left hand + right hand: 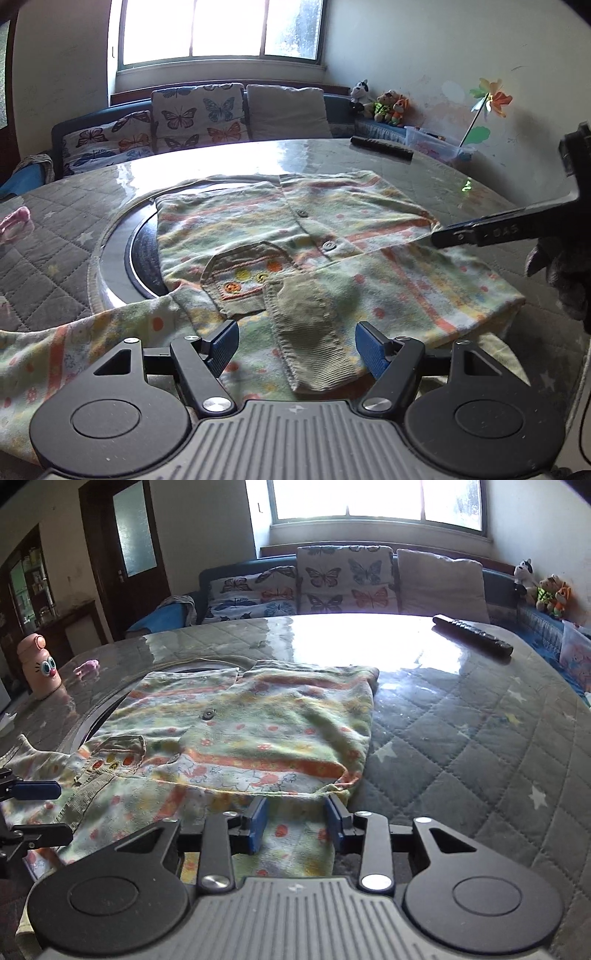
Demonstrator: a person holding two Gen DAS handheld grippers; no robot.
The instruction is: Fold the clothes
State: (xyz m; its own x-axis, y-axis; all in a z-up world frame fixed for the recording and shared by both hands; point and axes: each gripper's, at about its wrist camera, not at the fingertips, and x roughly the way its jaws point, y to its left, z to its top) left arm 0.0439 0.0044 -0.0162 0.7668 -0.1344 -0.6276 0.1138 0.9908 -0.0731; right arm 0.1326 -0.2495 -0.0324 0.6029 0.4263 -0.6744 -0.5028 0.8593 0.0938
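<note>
Your left gripper (pixel 297 345) is spread wide over the shirt (pixel 332 236)'s cuff; your right gripper (pixel 295 821), jaws apart, sits at its hem.

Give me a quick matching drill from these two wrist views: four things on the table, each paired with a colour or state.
Things:
1. left gripper
2. remote control
3. bottle with cartoon eyes
4. garment's ribbed cuff

States:
A. black, lying flat by the far edge
B. olive green, between blue pads
C. open above the cloth
D. peach, standing upright

Pairs: 1-C, 2-A, 3-D, 4-B
</note>
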